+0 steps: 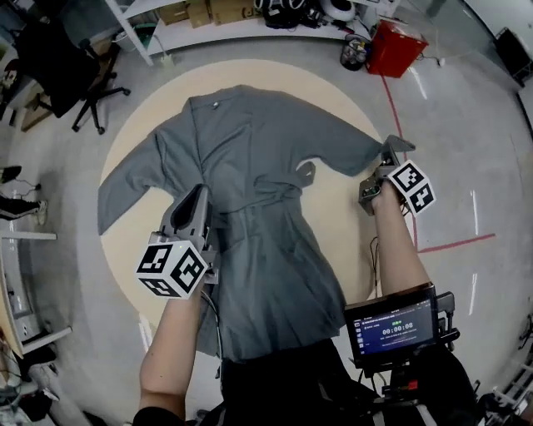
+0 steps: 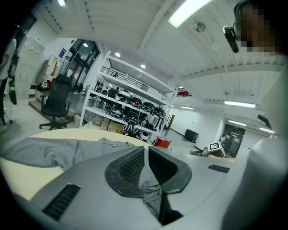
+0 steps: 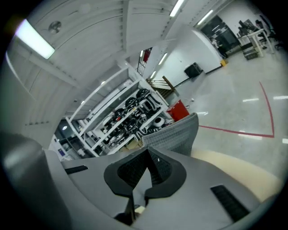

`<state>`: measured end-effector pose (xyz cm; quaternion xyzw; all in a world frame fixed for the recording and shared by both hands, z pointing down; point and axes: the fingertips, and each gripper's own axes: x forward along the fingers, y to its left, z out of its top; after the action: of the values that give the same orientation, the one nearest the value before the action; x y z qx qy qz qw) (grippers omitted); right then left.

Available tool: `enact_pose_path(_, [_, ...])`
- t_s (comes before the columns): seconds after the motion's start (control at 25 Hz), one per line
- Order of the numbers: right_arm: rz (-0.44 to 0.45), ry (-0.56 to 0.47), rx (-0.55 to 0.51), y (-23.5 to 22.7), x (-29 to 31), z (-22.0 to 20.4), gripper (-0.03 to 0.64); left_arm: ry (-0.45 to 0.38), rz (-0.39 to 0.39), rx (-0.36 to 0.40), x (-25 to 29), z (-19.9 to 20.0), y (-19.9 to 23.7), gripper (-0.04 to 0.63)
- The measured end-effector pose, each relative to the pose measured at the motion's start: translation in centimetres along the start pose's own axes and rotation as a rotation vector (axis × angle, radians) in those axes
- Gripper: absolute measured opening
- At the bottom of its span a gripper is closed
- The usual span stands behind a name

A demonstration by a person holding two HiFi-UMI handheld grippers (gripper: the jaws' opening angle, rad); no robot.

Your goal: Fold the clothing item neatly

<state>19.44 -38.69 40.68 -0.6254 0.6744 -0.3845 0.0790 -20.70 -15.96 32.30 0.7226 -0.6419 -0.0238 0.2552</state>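
A grey robe-like garment [image 1: 258, 166] lies spread face up on a round beige mat [image 1: 137, 125], collar at the far side, belt tied at the waist. My left gripper [image 1: 200, 195] sits over the garment's left waist. In the left gripper view its jaws [image 2: 146, 155] are shut with a fold of grey cloth [image 2: 152, 192] pinched between them. My right gripper [image 1: 386, 160] is at the mat's right edge, shut on the cuff of the right sleeve [image 1: 398, 146]. In the right gripper view the cuff [image 3: 173, 131] stands up just past the closed jaws [image 3: 147, 155].
A red bin [image 1: 396, 46] stands on the floor beyond the mat at the right. Shelving [image 1: 241, 25] runs along the far side, and a black office chair [image 1: 71, 71] is at the far left. Red tape lines [image 1: 450, 243] mark the floor at the right. A small screen [image 1: 391, 326] hangs at my chest.
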Motion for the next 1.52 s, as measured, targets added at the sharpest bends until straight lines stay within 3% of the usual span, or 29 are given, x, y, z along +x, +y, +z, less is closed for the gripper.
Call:
enact_pose_path(0.16, [0.137, 0.06, -0.126, 10.8, 3.3, -3.9, 0.006, -0.118, 0.121, -0.056, -6.1, 2.3, 8.7, 0.021])
enact_pose_path(0.28, [0.253, 0.108, -0.222, 20.0, 5.1, -8.5, 0.006, -0.155, 0.204, -0.116, -11.4, 2.2, 14.5, 0.021])
enact_pose_path(0.52, [0.587, 0.307, -0.457, 38.7, 3.7, -26.9, 0.006, -0.162, 0.306, -0.196, -20.5, -1.4, 22.9, 0.021])
enact_pose_path(0.64, [0.705, 0.451, -0.607, 43.0, 1.0, -37.0, 0.006, -0.159, 0.323, -0.236, -22.8, -3.1, 25.2, 0.021])
enact_pose_path(0.8, [0.817, 0.697, -0.864, 41.4, -2.3, -49.7, 0.006, -0.145, 0.319, -0.263, -23.4, -5.2, 29.3, 0.021])
enact_pose_path(0.92, [0.835, 0.764, -0.978, 39.8, -3.6, -52.2, 0.008, -0.139, 0.305, -0.29, -23.7, -6.6, 30.4, 0.021])
enact_pose_path(1.04, [0.821, 0.761, -0.984, 39.4, -3.1, -50.7, 0.046, -0.134, 0.292, -0.306, -23.4, -7.2, 30.8, 0.021])
enact_pose_path(1.2, [0.659, 0.705, -0.895, 37.6, 0.7, -46.2, 0.075, -0.133, 0.284, -0.309, -22.9, -7.5, 31.7, 0.021])
enact_pose_path(1.32, [0.522, 0.79, -0.992, 33.7, 2.6, -45.1, 0.075, -0.123, 0.286, -0.299, -23.0, -7.7, 31.6, 0.021])
enact_pose_path(1.4, [0.485, 0.82, -0.988, 33.4, 3.2, -45.6, 0.074, -0.117, 0.297, -0.301, -23.0, -7.8, 32.1, 0.021])
enact_pose_path(1.52, [0.503, 0.753, -1.007, 36.4, 4.9, -46.7, 0.074, -0.111, 0.325, -0.31, -23.0, -8.1, 33.3, 0.021])
